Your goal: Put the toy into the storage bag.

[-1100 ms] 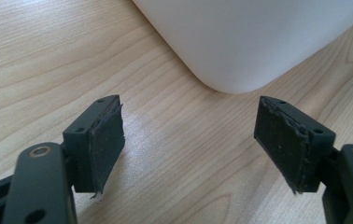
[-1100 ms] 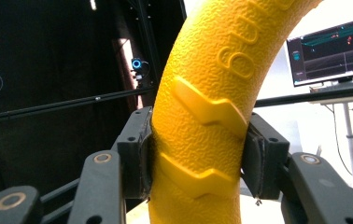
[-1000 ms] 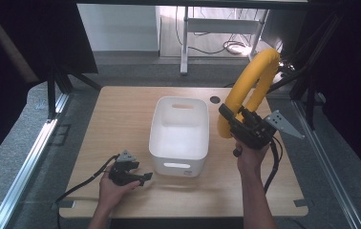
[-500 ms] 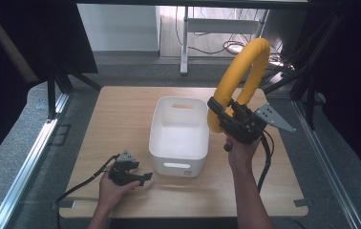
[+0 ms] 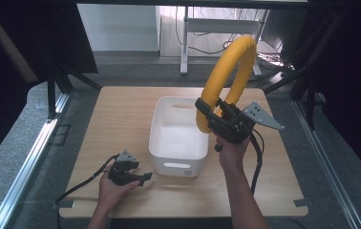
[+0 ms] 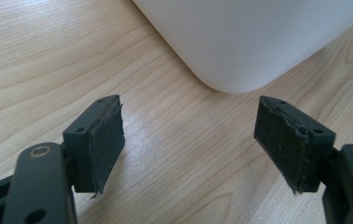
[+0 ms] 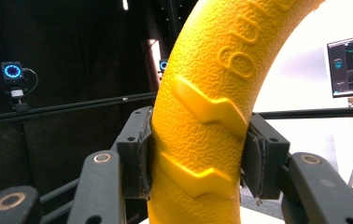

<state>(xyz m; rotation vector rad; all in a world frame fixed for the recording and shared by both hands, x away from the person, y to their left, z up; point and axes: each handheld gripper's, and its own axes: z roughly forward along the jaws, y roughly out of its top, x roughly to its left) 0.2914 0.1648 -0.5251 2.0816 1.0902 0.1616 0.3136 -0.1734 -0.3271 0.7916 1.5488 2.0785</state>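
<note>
We hold the large yellow textured foam ring [image 5: 226, 78] in the right gripper [image 5: 213, 118], and its jaws are clenched on the ring's lower arc: in the right gripper view the two black pads press into the yellow surface from either side, with the raised zigzag ridges of the ring [image 7: 202, 116] running between them. The ring stands upright above the hand, its loop rising away from the jaws toward the far side of the tabletop [image 5: 121, 114].

What the next move seems to turn on is how the ring sits relative to the white rectangular plastic bin [image 5: 178, 136]. In the high view the gripped end of the ring hangs just over the bin's right rim, near its far right corner, while most of the loop leans up and off to the right of the bin. If the ring is meant for the bin, we judge it would have to travel left and tip down flat, since upright it stands taller than the bin's walls.

Our left gripper [image 5: 135, 175] rests low on the tabletop near the bin's near left corner, with its jaws released and spread wide over bare wood. The left gripper view shows the bin's rounded corner [image 6: 240, 46] just ahead of them, untouched. The right hand is plainly the one engaged with the ring.
</note>
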